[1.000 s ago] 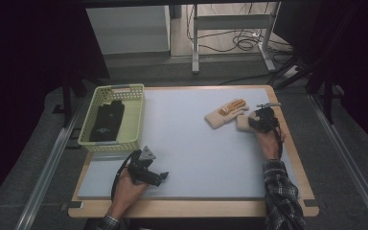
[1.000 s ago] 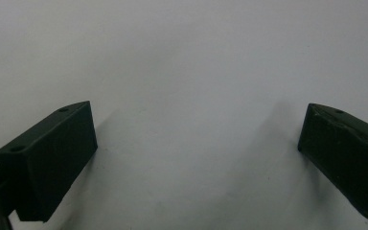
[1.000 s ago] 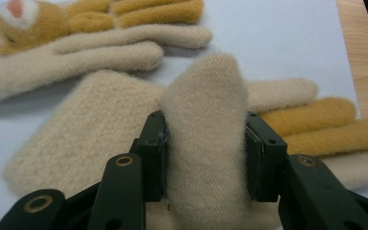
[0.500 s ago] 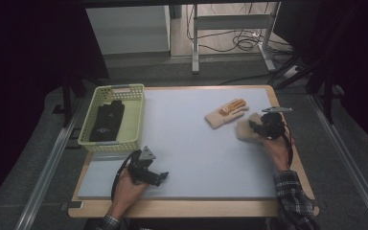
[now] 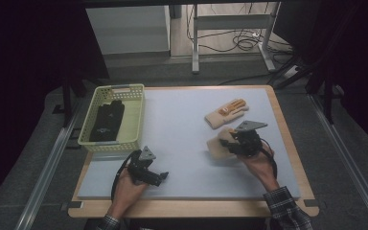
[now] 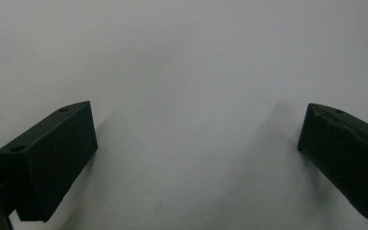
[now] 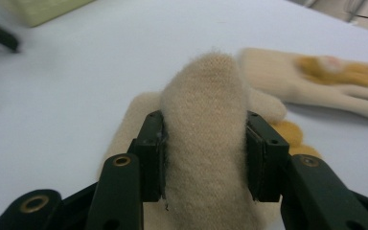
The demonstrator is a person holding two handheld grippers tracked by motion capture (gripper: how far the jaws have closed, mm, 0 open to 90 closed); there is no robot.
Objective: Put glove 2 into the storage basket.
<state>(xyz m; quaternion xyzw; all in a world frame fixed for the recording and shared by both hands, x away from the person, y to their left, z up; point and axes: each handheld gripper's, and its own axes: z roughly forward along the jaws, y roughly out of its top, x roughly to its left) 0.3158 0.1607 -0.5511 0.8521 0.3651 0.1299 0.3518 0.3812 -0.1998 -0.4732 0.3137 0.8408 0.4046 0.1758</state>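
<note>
Right tool (image 5: 231, 143) right of centre in the high view, clamped on a fold of a cream glove (image 7: 203, 139); the pads squeeze the knit from both sides, and the rest of the glove hangs down to the desk (image 5: 182, 124). Second cream glove with orange print (image 5: 226, 113) lies flat just above it. Left tool (image 5: 154, 176) at lower left, jaws apart, nothing between them. Yellow-green basket (image 5: 133, 115) at upper left holds a dark item (image 5: 106, 122).

Table (image 5: 182, 158): basket (image 5: 135, 111), 2 gloves (image 5: 226, 113)
</note>
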